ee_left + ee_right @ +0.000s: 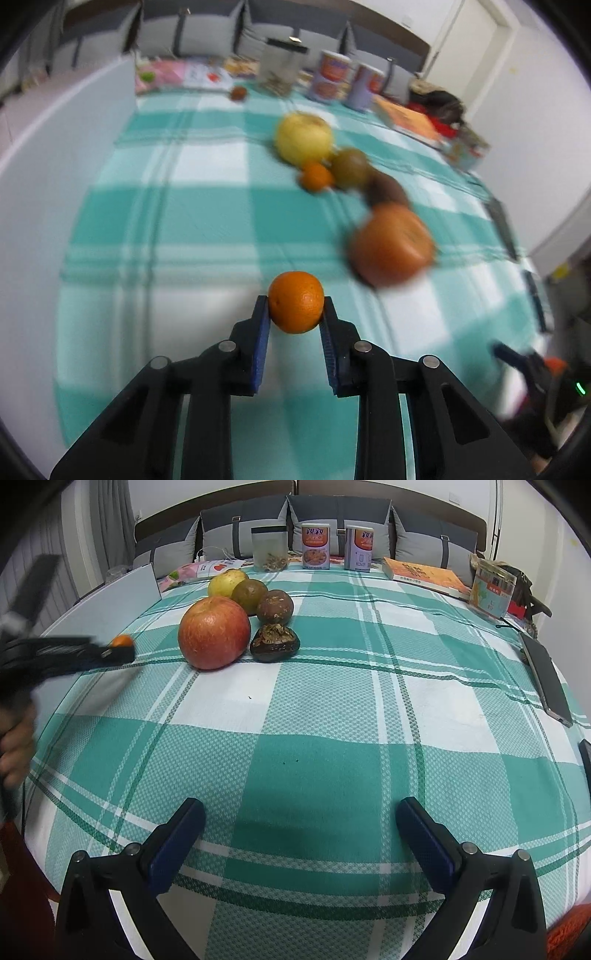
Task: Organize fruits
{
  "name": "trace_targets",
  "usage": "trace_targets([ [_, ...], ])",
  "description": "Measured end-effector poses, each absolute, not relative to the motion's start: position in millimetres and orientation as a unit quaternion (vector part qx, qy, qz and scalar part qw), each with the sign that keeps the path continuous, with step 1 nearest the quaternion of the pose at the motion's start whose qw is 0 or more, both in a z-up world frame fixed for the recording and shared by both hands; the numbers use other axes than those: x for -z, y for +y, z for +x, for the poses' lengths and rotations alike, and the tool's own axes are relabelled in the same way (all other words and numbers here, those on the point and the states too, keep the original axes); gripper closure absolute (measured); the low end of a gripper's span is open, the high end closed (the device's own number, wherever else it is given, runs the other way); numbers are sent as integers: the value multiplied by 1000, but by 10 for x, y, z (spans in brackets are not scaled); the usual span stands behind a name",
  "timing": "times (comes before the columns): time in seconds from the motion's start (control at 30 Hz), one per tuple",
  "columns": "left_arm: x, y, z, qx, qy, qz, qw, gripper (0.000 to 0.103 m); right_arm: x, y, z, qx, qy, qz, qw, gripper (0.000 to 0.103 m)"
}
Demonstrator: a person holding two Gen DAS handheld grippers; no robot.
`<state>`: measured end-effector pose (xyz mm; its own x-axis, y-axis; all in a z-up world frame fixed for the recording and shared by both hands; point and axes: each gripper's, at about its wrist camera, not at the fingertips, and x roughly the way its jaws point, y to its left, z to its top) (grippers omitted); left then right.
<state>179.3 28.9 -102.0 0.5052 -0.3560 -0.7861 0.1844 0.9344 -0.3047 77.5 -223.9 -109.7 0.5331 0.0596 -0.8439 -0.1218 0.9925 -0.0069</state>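
My left gripper [295,306] is shut on a small orange [296,302], held above the green checked cloth [166,229]. It shows blurred at the left of the right wrist view [122,648]. Ahead lies a fruit cluster: a red apple [214,632], a yellow apple [227,582], two brown-green round fruits [250,595] [274,605], a cracked dark fruit [274,643] and a second small orange [316,176]. My right gripper [300,834] is open and empty, low over the cloth's near part.
At the back stand a clear jar [269,548], two printed cans [315,546] [358,548], an orange book [424,576] and a small box [493,590]. A phone [546,681] lies at the right edge. A white board [125,587] stands at the left.
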Motion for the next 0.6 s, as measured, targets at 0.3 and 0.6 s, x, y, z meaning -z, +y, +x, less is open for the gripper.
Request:
trace_targets([
  [0.3, 1124, 506, 1416, 113, 487, -94, 861, 51, 1086, -2257, 764, -55, 482, -26, 874, 0],
  [0.6, 1082, 716, 1265, 75, 476, -94, 871, 43, 1087, -2257, 754, -53, 481, -23, 875, 0],
])
